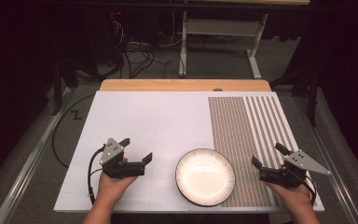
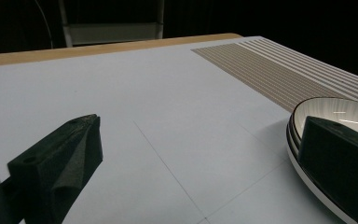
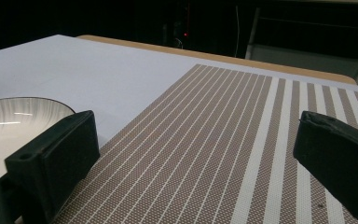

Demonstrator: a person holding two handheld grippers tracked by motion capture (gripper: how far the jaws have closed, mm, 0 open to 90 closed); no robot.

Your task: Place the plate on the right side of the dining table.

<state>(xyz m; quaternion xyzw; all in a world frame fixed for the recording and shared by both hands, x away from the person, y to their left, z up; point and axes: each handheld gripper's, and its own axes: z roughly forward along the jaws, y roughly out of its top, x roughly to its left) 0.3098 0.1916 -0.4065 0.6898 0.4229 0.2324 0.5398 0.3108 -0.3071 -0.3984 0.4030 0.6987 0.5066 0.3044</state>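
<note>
Item: one white plate (image 1: 205, 176) with a dark ribbed rim, lying at the near edge of the table (image 1: 168, 116), half on the striped mat (image 1: 251, 135), between your hands. Your left gripper (image 1: 139, 150) and right gripper (image 1: 269, 155) flank it, jaws spread wide, holding nothing. Step judged: approach; next, bring a jaw pair over the rim.

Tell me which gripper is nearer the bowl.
Left, slightly. The left gripper sits just left of the bowl, one jaw tip close to its rim. The right gripper hovers over the striped mat, right of the bowl.
</note>
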